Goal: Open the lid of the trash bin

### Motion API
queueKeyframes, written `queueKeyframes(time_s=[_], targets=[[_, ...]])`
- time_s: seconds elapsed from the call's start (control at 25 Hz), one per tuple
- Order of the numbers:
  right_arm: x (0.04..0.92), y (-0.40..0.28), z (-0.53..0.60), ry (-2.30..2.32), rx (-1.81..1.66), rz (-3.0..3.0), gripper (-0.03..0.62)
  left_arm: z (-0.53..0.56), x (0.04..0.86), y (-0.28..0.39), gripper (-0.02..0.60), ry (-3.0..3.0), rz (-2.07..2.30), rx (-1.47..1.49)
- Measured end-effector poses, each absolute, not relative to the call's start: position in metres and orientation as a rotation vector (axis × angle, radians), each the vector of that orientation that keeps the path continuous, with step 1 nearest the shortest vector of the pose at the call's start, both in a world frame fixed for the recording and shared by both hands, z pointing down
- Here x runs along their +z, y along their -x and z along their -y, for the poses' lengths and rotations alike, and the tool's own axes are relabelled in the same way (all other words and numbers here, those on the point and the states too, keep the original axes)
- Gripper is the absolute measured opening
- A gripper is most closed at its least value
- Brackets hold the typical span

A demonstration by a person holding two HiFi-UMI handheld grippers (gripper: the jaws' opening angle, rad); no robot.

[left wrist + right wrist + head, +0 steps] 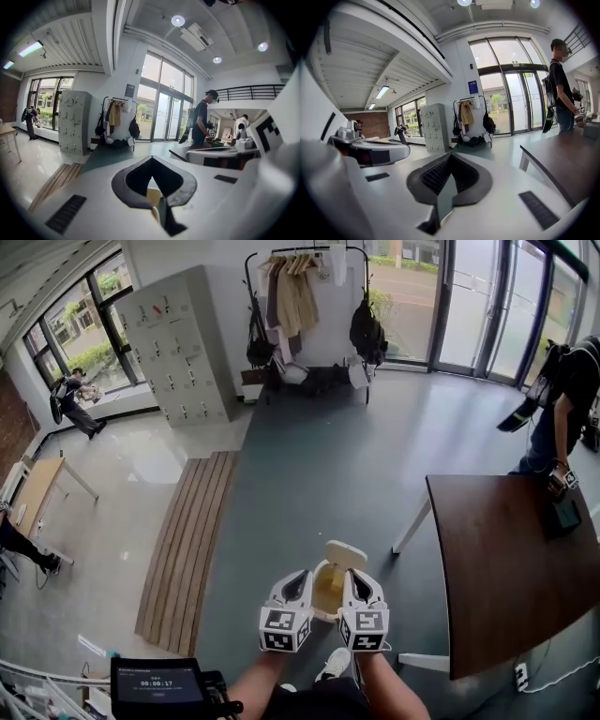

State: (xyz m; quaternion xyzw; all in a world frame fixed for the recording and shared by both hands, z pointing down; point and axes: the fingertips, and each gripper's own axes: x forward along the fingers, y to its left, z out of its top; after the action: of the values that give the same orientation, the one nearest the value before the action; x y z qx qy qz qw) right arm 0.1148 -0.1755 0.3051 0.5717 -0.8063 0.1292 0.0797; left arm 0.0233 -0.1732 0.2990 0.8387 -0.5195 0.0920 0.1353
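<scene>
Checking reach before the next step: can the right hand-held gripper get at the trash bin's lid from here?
Probably yes. The lid stands tilted up just beyond the right hand-held gripper, with nothing visible between them; the left hand-held gripper sits across the trash bin.

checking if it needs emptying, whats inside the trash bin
The lid is up. Inside the trash bin only a yellowish inner surface shows. The bottom is hidden between the left gripper and right gripper.
</scene>
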Motion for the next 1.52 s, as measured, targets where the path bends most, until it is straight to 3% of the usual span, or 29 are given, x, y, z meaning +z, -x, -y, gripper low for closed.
queueKeyframes(time_s=[0.88, 1.12, 1.52], targets=[[0.272, -0.001, -0.071, -1.706, 0.199, 2.443, 0.004, -0.069, 0.291, 0.076, -0.002, -2.527, 1.402, 0.235], [0.279, 0.0, -0.136, -1.622, 0.199, 2.47, 0.005, -0.142, 0.291, 0.05, -0.002, -2.579, 1.355, 0.26], [0.256, -0.034, -0.124, -1.718, 0.1, 2.457, 0.005, -0.12, 0.262, 0.053, -0.002, -2.61, 1.44, 0.235]])
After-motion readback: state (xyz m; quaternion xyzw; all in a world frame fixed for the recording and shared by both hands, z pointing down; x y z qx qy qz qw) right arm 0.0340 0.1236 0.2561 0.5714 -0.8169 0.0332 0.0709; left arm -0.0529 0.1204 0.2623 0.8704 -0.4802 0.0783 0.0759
